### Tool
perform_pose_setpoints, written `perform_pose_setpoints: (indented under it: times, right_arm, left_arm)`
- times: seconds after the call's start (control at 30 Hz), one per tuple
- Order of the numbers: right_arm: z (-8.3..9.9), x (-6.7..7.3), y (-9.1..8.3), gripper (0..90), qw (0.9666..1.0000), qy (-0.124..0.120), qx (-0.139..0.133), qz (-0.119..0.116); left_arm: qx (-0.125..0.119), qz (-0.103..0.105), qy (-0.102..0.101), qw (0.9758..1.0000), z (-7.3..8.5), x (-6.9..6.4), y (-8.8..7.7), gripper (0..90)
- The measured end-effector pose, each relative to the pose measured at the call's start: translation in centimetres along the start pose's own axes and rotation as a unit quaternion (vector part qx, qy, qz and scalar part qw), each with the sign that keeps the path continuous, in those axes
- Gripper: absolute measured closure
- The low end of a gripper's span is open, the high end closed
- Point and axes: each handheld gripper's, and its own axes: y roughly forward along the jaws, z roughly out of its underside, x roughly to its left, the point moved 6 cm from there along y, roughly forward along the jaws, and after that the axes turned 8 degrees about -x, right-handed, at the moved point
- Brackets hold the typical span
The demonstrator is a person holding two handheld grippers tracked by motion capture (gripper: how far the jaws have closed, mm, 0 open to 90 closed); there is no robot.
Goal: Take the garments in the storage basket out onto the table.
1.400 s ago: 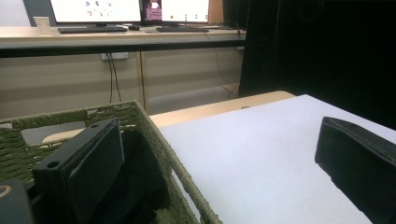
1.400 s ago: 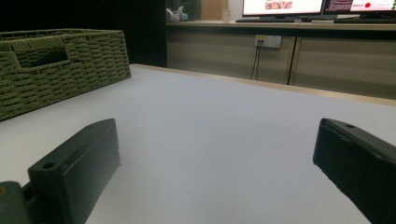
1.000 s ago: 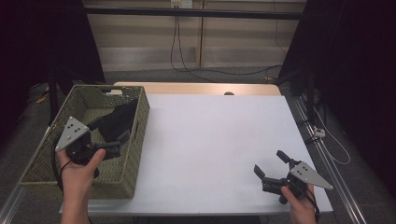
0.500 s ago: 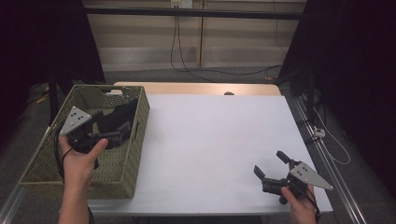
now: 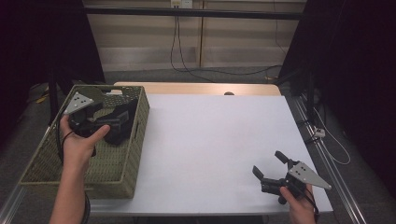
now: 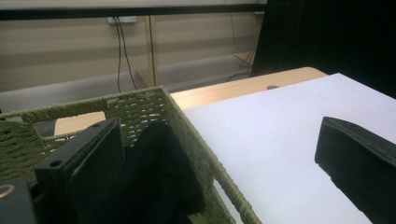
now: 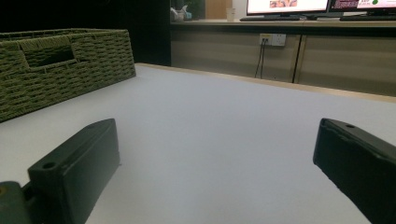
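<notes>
A green woven basket (image 5: 122, 161) sits on the left side of a big white table (image 5: 215, 140). Inside the basket lies something black and soft (image 5: 122, 122), maybe a bit of cloth or a sock, but it is too dark in there to be sure. The person's left hand (image 5: 80, 142) holds the left gripper (image 5: 111, 122) over the basket, pointing at the right wall. In the left gripper view its two jaws stand wide apart, one jaw inside the basket right next to the black thing (image 6: 159, 172) and the other jaw out over the white table, so the basket wall (image 6: 205, 158) sits between them. The jaws are not squeezing anything. The right gripper (image 5: 273, 169) rests low on the table near the front right corner, well apart from the basket. Its jaws are spread open too, with just bare table between them, and in its own view the basket (image 7: 60, 65) is far off to the left. I think the job is to get the black thing out of the basket and onto the table. That job looks like it is just at the start. The black thing is not grabbed yet and is still in the basket. Left to do: close on it, lift it and set it down on the table.
</notes>
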Motion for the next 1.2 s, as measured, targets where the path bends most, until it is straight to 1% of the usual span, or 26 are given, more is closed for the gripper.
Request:
perform_pose_setpoints:
  times: [0.03, 0.07, 0.1, 0.13, 0.17, 0.23, 0.27, 0.3, 0.33, 0.37, 0.43, 0.5, 0.57, 0.6, 0.63, 0.67, 0.73, 0.77, 0.8, 0.87, 0.93, 0.97, 1.0, 1.07, 1.13, 1.2]
  right_arm:
    - [0.0, 0.0, 0.0, 0.0, 1.0, 0.0, -0.001, 0.001]
    - [-0.2, 0.1, 0.1, 0.0, 0.9998, 0.016, -0.007, 0.008]
    - [-0.2, 0.1, 0.1, 0.0, 0.9999, 0.012, -0.006, 0.006]
    - [0.0, 0.0, 0.0, 0.0, 1.0, 0.0, 0.0, 0.002]
    - [0.0, 0.1, 0.1, 0.0, 1.0, 0.004, 0.0, 0.004]
    - [0.2, 0.1, 0.3, 0.0, 0.9999, -0.012, 0.007, -0.004]
    - [0.2, 0.1, 0.3, 0.0, 0.9998, -0.016, 0.009, -0.005]
    - [0.2, 0.1, 0.3, 0.0, 0.9998, -0.016, 0.009, -0.008]
    - [0.2, 0.1, 0.3, 0.0, 0.9998, -0.016, 0.009, -0.008]
    - [0.1, 0.4, 0.4, 0.0, 0.9999, -0.004, 0.005, -0.008]
    - [0.1, 0.4, 0.5, 0.0, 0.9999, -0.005, 0.008, -0.011]
    - [0.2, 0.5, 0.7, 0.0, 0.9998, -0.007, 0.007, -0.015]
    - [0.2, 0.5, 0.8, 0.0, 0.9998, -0.011, 0.01, -0.015]
    - [0.2, 0.6, 1.0, 0.0, 0.9998, -0.001, 0.008, -0.016]
    - [0.4, 0.5, 1.0, 0.0, 0.9996, -0.015, 0.014, -0.02]
    - [0.4, 0.5, 1.1, 0.0, 0.9995, -0.017, 0.017, -0.023]
    - [0.4, 0.6, 1.2, 0.0, 0.9994, -0.018, 0.017, -0.027]
    - [0.4, 0.6, 1.2, 0.0, 0.9994, -0.018, 0.017, -0.027]
    - [0.4, 0.6, 1.2, 0.0, 0.9993, -0.018, 0.017, -0.028]
    - [0.3, 0.6, 1.2, 0.0, 0.9995, -0.015, 0.016, -0.025]
    - [0.2, 0.5, 1.1, 0.0, 0.9994, -0.017, 0.014, -0.027]
    - [0.1, 0.4, 1.1, 0.0, 0.9995, -0.016, 0.012, -0.026]
    - [0.0, 0.4, 1.1, 0.0, 0.9996, -0.012, 0.009, -0.025]
    - [0.0, 0.3, 1.0, 0.0, 0.9997, -0.01, 0.01, -0.022]
    - [0.1, 0.3, 1.1, 0.0, 0.9996, -0.008, 0.01, -0.024]
    - [0.1, 0.3, 1.0, 0.0, 0.9996, -0.01, 0.012, -0.022]
  left_arm:
    - [0.003, 0.0, -0.003, 1.0, 0.1, 0.1, 0.1, 1.6]
    - [0.008, -0.002, -0.002, 1.0, 0.2, 0.3, 0.2, 1.7]
    - [0.01, -0.002, -0.002, 0.9999, 0.3, 0.5, 0.3, 1.7]
    - [0.01, -0.003, -0.008, 0.9999, 0.3, 0.7, 0.3, 1.7]
    - [0.014, -0.005, -0.011, 0.9998, 0.4, 1.0, 0.3, 1.7]
    - [0.023, -0.014, -0.005, 0.9996, 0.4, 1.6, 0.3, 1.7]
    - [0.023, -0.012, -0.008, 0.9996, 0.4, 1.8, 0.4, 1.7]
    - [0.028, -0.017, -0.012, 0.9994, 0.4, 2.3, 0.6, 1.7]
    - [0.028, -0.017, -0.012, 0.9994, 0.4, 2.3, 0.6, 1.6]
    - [0.033, -0.022, -0.009, 0.9992, 0.4, 2.6, 0.7, 1.6]
    - [0.039, -0.02, -0.008, 0.999, 0.4, 3.0, 1.0, 1.4]
    - [0.043, -0.021, -0.013, 0.9988, 0.4, 3.4, 1.3, 1.4]
    - [0.056, -0.027, -0.011, 0.998, 0.5, 3.9, 1.5, 1.6]
    - [0.06, -0.029, -0.011, 0.9977, 0.5, 4.0, 1.7, 1.7]
    - [0.066, -0.031, -0.008, 0.9973, 0.6, 4.2, 1.8, 1.9]
    - [0.075, -0.029, -0.002, 0.9968, 0.7, 4.4, 1.9, 1.9]
    - [0.082, -0.034, 0.0, 0.996, 1.0, 4.7, 2.1, 2.0]
    - [0.084, -0.035, -0.006, 0.9959, 1.1, 4.8, 2.3, 2.0]
    - [0.087, -0.035, -0.005, 0.9955, 1.3, 5.0, 2.3, 2.0]
    - [0.085, -0.035, -0.019, 0.9956, 1.5, 5.0, 2.7, 2.1]
    - [0.093, -0.032, -0.028, 0.9947, 1.7, 5.1, 2.8, 2.2]
    - [0.093, -0.037, -0.02, 0.9948, 1.8, 5.2, 3.0, 2.3]
    - [0.099, -0.034, -0.025, 0.9942, 1.9, 5.1, 3.1, 2.4]
    - [0.1, -0.036, -0.014, 0.9943, 2.0, 5.5, 3.3, 2.5]
    - [0.111, -0.036, -0.025, 0.9929, 2.3, 5.5, 3.4, 2.9]
    - [0.114, -0.035, -0.019, 0.9927, 2.6, 5.7, 3.7, 3.4]
